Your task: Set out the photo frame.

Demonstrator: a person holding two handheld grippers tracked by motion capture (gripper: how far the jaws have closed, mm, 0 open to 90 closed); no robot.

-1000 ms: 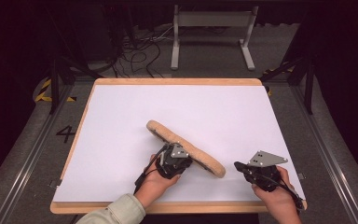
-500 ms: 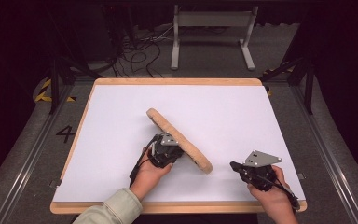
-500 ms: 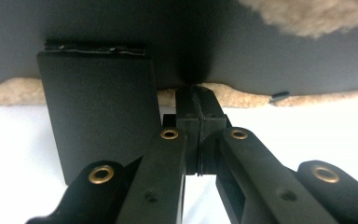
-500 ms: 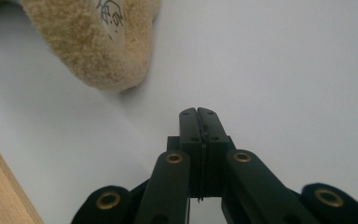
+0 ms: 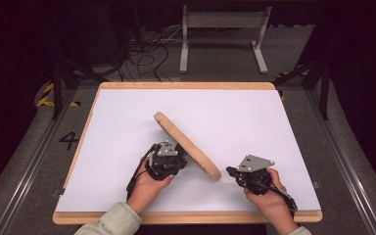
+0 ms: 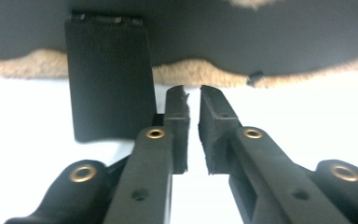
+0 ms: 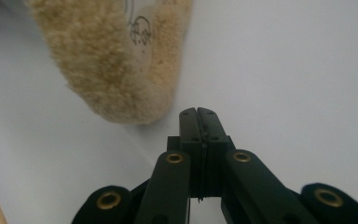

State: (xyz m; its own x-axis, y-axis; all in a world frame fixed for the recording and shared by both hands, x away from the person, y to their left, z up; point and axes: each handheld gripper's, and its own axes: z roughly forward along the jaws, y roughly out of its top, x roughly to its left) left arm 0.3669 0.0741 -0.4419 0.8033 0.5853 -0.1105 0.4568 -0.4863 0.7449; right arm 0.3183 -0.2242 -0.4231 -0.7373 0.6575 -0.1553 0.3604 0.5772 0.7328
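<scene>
Risk, as I judge it: the long tan fleece insole with a dark underside [image 5: 188, 147] stands tilted on its edge on the white table [image 5: 254, 117]. My left hand-held gripper [image 5: 172, 152] has just been opening, its jaws a narrow gap apart with nothing between them, so the insole could flop flat or slide. In the left gripper view a black strap [image 6: 109, 79] hangs just ahead.

The insole runs diagonally, mid-table, just beyond the left jaws. My right hand-held gripper [image 5: 231, 171], jaws pressed together and empty, sits just beside its near end [image 7: 116, 60].
</scene>
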